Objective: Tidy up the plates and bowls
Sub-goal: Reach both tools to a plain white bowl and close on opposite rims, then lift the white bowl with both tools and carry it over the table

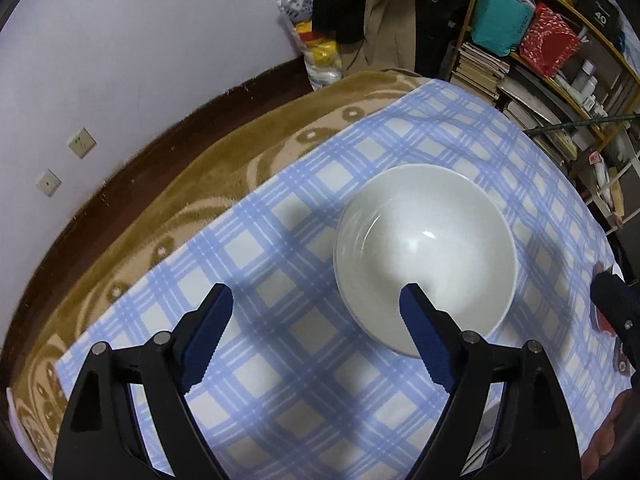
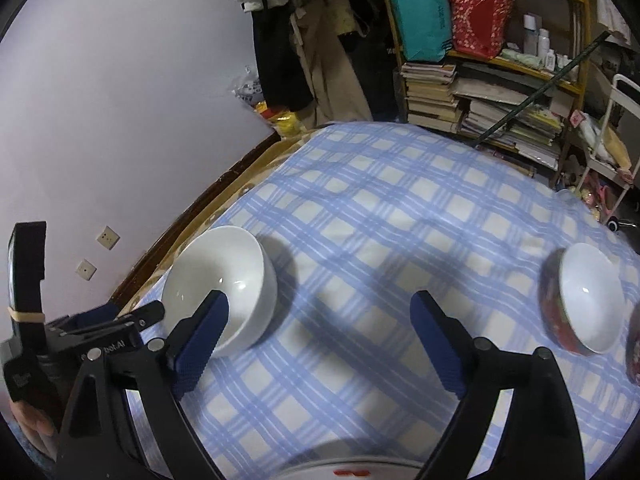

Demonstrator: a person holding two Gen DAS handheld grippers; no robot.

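A white bowl stands on the blue checked cloth; a second rim under it suggests two nested bowls. My left gripper hangs open above the cloth just left of it, with one finger over the bowl's near rim and nothing between the jaws. The right wrist view shows the same white bowl at left and a red-patterned bowl with a white inside at right. My right gripper is open over bare cloth between them. A white plate rim shows below it.
A brown blanket lies under the cloth along the wall side. Another patterned dish peeks in at the far right edge. Shelves of books and bags and hanging clothes stand beyond the far edge. A hand holds the left gripper.
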